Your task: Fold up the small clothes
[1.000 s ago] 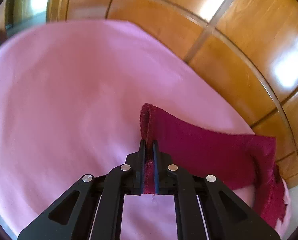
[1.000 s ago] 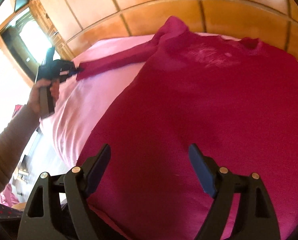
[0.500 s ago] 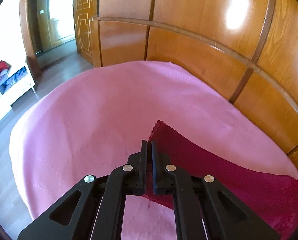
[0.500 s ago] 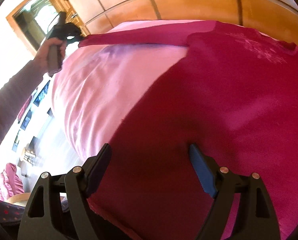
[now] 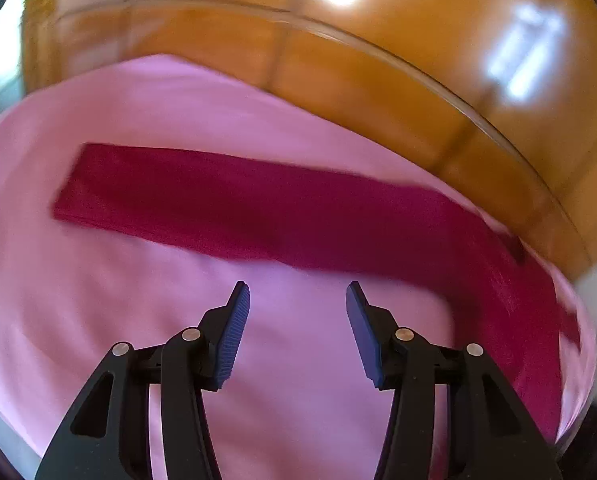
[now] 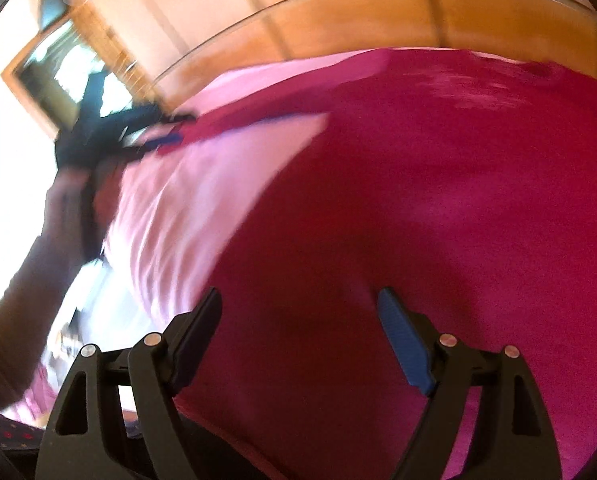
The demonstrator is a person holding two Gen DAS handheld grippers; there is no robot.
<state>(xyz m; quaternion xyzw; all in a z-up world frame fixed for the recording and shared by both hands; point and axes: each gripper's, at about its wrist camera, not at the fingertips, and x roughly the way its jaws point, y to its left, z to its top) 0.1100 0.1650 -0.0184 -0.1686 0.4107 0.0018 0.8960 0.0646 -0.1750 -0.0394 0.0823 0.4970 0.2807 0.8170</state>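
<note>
the magenta top [image 6: 438,208] lies spread flat over the pink bedsheet [image 5: 138,300], its body filling most of the right wrist view and its neckline up near the wooden panelling [image 5: 378,80] at the head of the bed. one long sleeve [image 5: 258,208] is stretched out straight across the sheet, away from the body, lying flat with its cuff end toward the left of the left wrist view. the picture is blurred, so the weave and the pale print on the chest cannot be read.

the left gripper [image 5: 294,300] hangs just short of that sleeve, its blue-padded fingers [image 5: 234,328] parted with only sheet between them; the jaws have just been opening and the sleeve is no longer pinched. in the right wrist view the same gripper appears smeared at the sleeve's end, held by the person's hand [image 6: 70,196] in a beige sleeve.

the right gripper [image 6: 298,308] is over the lower part of the top's body, its fingers [image 6: 402,344] spread wide, gripping nothing.

a bright window [image 6: 58,68] shows behind the left gripper.
</note>
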